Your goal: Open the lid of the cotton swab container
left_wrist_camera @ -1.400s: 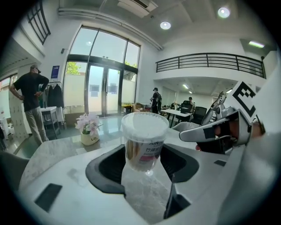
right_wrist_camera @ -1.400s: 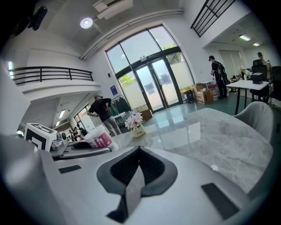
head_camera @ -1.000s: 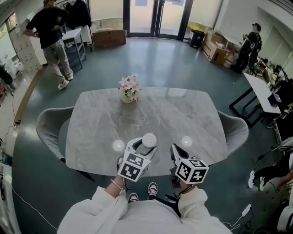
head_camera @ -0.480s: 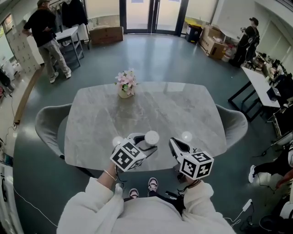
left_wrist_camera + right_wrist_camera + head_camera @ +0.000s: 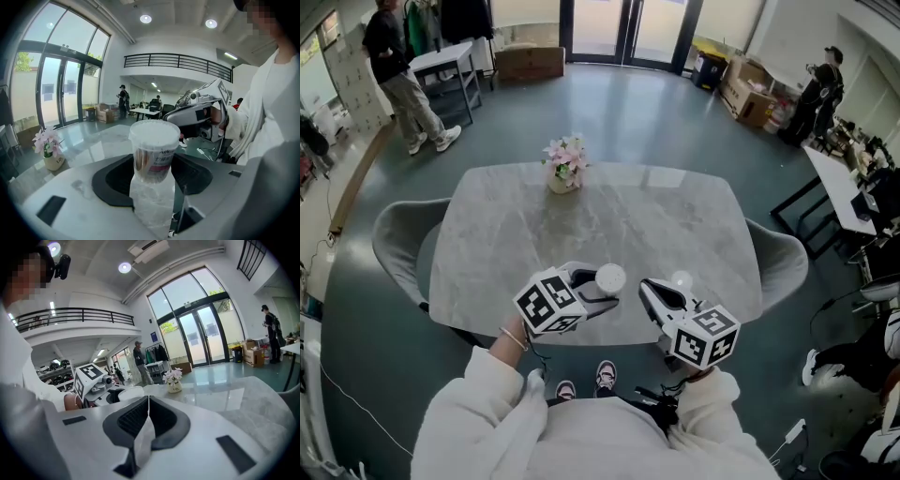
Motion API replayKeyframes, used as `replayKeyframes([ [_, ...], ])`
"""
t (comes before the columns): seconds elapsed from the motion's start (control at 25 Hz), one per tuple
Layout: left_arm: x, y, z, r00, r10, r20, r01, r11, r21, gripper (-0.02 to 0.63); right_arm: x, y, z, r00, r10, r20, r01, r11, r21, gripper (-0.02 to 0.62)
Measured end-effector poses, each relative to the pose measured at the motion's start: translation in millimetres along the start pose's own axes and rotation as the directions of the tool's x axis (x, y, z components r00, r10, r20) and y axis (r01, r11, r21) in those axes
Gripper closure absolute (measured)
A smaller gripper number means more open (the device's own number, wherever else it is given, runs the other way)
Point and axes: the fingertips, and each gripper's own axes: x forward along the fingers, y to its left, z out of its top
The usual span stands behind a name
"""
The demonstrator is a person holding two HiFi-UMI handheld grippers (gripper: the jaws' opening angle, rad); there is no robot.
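Surrounding the work are a grey-veined marble table [image 5: 675, 225] with rounded corners, a small vase of pink flowers [image 5: 564, 167] near its far edge, a grey shell chair [image 5: 398, 248] at each side, and, well beyond on the glossy floor, a standing person [image 5: 398, 75] and a cardboard box [image 5: 530, 62]. Over the table's near edge the left gripper [image 5: 598, 292] pinches the cotton swab container [image 5: 153, 150] low on its body between two translucent pads. The container is a clear plastic cylinder with a printed label band and a round, frosted white lid that sits closed on top. Its long axis runs roughly up and down, with the lid uppermost and facing the head camera. The right gripper [image 5: 148, 401] hangs just beside it on the right, apart from it, its jaws pressed together with nothing between them. From the left gripper view, that right gripper shows behind the lid, held by a hand in a white sleeve [image 5: 487, 422].
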Motion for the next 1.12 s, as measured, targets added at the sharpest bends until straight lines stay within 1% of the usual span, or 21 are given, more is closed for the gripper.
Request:
replayKeyframes([
  [0.12, 2.2, 4.1, -4.2, 1.000, 0.014, -0.018, -0.014, 1.000, -0.004, 0.357, 3.9, 6.8, 4.1, 0.999, 0.039, -0.002, -0.039, 0.999, -0.010, 0.534],
  [0.28, 5.2, 3.1, -5.9, 1.000, 0.004, -0.029, -0.004, 1.000, 0.001, 0.357, 10.1, 14.1, 5.5, 0.997, 0.074, -0.017, -0.074, 0.996, -0.040, 0.530],
  [0.32, 5.5, 2.6, -5.7, 1.000, 0.001, -0.031, 0.000, 1.000, 0.004, 0.357, 11.3, 16.2, 5.3, 0.996, 0.085, -0.022, -0.086, 0.995, -0.046, 0.499],
  [0.36, 5.6, 2.3, -6.1, 0.999, -0.003, -0.034, 0.003, 1.000, 0.007, 0.357, 12.4, 18.6, 4.9, 0.995, 0.096, -0.027, -0.097, 0.994, -0.053, 0.412],
  [0.4, 5.5, 2.0, -6.9, 0.999, -0.006, -0.038, 0.007, 1.000, 0.009, 0.357, 13.3, 21.1, 4.1, 0.994, 0.106, -0.034, -0.108, 0.992, -0.062, 0.390],
  [0.48, 4.8, 1.2, -9.0, 0.999, -0.014, -0.049, 0.015, 1.000, 0.012, 0.357, 14.6, 25.9, 2.2, 0.991, 0.126, -0.048, -0.129, 0.988, -0.087, 0.384],
  [0.6, 5.5, 1.1, -11.2, 0.998, -0.022, -0.058, 0.023, 1.000, 0.014, 0.357, 17.5, 29.6, -0.5, 0.987, 0.151, -0.062, -0.157, 0.981, -0.112, 0.352],
  [0.72, 6.9, 0.6, -12.9, 0.997, -0.027, -0.066, 0.028, 0.999, 0.017, 0.357, 21.4, 27.2, -1.7, 0.987, 0.146, -0.067, -0.153, 0.981, -0.117, 0.319],
  [0.96, 8.6, -1.7, -14.9, 0.996, -0.042, -0.078, 0.045, 0.999, 0.026, 0.357, 27.8, 30.5, -2.0, 0.981, 0.179, -0.079, -0.188, 0.973, -0.132, 0.295],
  [1.12, 6.7, -4.8, -12.3, 0.995, -0.074, -0.072, 0.076, 0.997, 0.027, 0.357, 31.9, 37.3, -2.0, 0.973, 0.208, -0.095, -0.221, 0.962, -0.160, 0.290],
])
